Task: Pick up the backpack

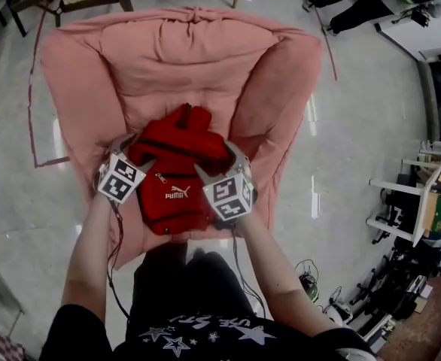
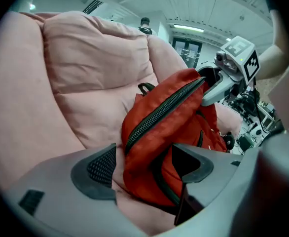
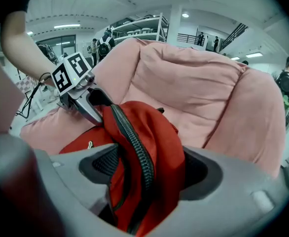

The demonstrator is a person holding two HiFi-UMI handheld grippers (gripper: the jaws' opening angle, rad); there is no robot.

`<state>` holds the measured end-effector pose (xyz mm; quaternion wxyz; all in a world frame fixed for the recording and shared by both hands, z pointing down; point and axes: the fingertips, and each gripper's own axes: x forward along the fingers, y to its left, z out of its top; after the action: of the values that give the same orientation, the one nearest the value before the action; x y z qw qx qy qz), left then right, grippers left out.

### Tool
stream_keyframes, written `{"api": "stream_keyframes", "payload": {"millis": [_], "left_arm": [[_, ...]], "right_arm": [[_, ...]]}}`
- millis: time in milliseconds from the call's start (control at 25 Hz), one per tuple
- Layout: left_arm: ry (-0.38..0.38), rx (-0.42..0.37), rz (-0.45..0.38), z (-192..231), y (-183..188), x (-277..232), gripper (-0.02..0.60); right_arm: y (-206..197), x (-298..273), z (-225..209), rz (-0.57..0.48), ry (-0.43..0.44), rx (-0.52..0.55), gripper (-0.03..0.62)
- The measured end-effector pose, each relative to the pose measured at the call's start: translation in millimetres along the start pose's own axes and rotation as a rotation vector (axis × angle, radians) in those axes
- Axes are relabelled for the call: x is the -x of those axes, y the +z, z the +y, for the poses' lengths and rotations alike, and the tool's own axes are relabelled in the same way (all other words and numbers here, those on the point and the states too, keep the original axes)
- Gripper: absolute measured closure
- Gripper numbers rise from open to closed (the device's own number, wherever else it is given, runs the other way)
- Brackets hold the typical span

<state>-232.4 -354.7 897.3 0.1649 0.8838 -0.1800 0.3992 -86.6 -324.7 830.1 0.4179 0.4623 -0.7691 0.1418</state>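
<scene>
Head view, looking down: my forearms (image 1: pixel 92 239) reach out over my dark trousers (image 1: pixel 183 284). At their ends my left gripper (image 1: pixel 135 153) and right gripper (image 1: pixel 220 162) flank the red backpack (image 1: pixel 177 183), one on each side of its upper half. In the left gripper view the fingers (image 2: pixel 97 169) stand wide apart. A lower corner of the backpack lies between them, closer to the right-hand finger, with pink cushion showing beside the other. In the right gripper view my fingers (image 3: pixel 101 168) are likewise spread. The red fabric with its dark zip (image 3: pixel 137 152) bulges up through the gap and fills most of it. The backpack lies on the seat of a pink beanbag chair (image 1: pixel 183 59), its top handle toward the backrest. Beyond the chair is glossy pale floor (image 1: pixel 371 126), with shelving (image 1: pixel 424 194) off at the right.
</scene>
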Motion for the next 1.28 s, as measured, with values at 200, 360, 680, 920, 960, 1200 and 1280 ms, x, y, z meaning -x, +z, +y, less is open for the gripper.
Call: {"api": "stream_keyframes", "payload": {"millis": [200,360,680,920,960,1200,1280], "left_arm": [[-0.010,0.023,-0.021,11,12,-23,0.244],[-0.042,0.042,-0.026,9,15,-28,0.265],[-0.079,0.235,-0.196,-24,24,19,0.571],[-0.035,0.331,-0.320,-65,34,87,0.571],[-0.025,0.339,-0.335,-69,38,93,0.571],[0.021,0.355,-0.411,-120,46,140,0.571],[0.020,0.346,-0.435,-142,44,162,0.571]], "right_arm": [[-1,-13,-2,0.013,-0.009,0.006,0.270],[-6,-15,-2,0.043,-0.018,0.036,0.359],[-5,18,18,-0.061,0.058,-0.104,0.582],[4,71,35,-0.147,0.100,-0.096,0.583],[6,77,35,-0.157,0.102,-0.105,0.583],[-1,133,54,-0.196,0.127,-0.151,0.583],[-1,157,64,-0.215,0.136,-0.170,0.583]]}}
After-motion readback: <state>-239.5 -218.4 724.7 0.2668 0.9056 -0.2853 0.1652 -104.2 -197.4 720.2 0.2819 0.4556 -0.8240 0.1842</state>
